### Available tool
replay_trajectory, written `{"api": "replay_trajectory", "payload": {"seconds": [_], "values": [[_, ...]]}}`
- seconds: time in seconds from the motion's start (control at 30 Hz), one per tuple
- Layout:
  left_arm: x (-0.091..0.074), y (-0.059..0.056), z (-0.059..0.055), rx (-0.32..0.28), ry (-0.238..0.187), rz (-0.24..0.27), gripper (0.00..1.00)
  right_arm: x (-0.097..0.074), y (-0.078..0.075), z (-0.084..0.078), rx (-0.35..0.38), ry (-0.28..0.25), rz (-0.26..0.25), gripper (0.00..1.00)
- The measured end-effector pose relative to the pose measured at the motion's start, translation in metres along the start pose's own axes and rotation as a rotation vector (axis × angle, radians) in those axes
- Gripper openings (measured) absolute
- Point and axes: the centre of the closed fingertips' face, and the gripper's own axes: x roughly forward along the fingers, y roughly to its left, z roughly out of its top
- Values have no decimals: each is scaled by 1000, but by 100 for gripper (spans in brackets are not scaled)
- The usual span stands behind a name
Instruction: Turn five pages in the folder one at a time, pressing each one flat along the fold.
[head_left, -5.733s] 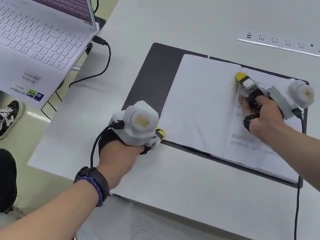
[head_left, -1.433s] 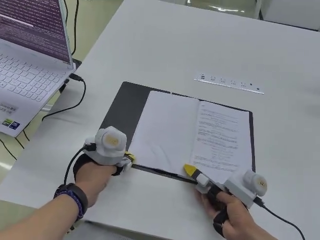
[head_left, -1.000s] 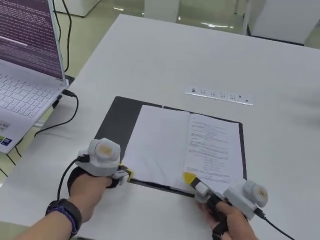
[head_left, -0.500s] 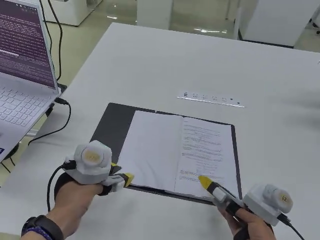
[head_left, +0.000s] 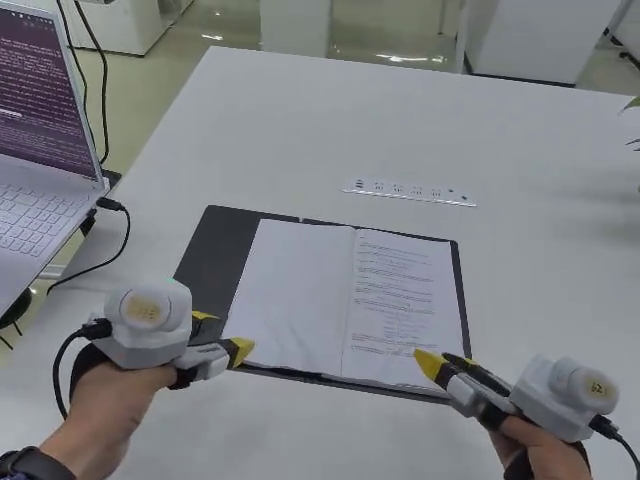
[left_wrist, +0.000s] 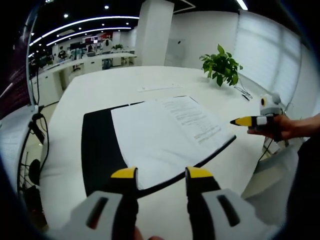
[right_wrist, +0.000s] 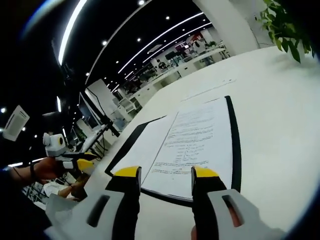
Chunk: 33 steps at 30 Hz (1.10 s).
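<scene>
The folder lies open and flat on the white table, in front of me between my two hands. Its cover is black. On the left side is a blank white page, which leaves a broad strip of bare black cover along the outer left edge. On the right side is a page of printed text, which reaches almost to the cover's right rim. The two pages meet at a straight fold running away from me, and both appear to lie flat.

My left gripper is just beside the folder's near left corner, pointing across its near edge. Its yellow-tipped jaws stand apart with nothing between them. My right gripper is at the near right corner, by the bottom of the printed page. In the right gripper view its jaws are likewise parted and hold nothing. I cannot tell whether either gripper touches the folder.

Beyond the folder a white power strip lies on the table. At far left stands an open laptop with a black cable.
</scene>
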Motion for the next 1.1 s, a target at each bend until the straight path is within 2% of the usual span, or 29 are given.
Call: {"api": "replay_trajectory", "payload": {"seconds": [0.27,0.33,0.53,0.63,0.83,1.1], "values": [[-16,-3,7,28,-35,-6,44,-19,4,3,-96,-6,-20,45],[-20,-5,8,43,-40,-9,48,-26,3,2,-136,2,-35,48],[-32,-7,6,62,-54,-22,57,-42,1,-1,-182,14,-66,54],[-37,-8,4,63,-57,-27,60,-50,0,-7,-212,36,-83,57],[-38,-8,-2,64,-42,-29,63,-59,-2,-13,-205,39,-93,59],[-27,-16,3,68,-36,-48,64,-62,-4,-16,-185,38,-110,60]]}}
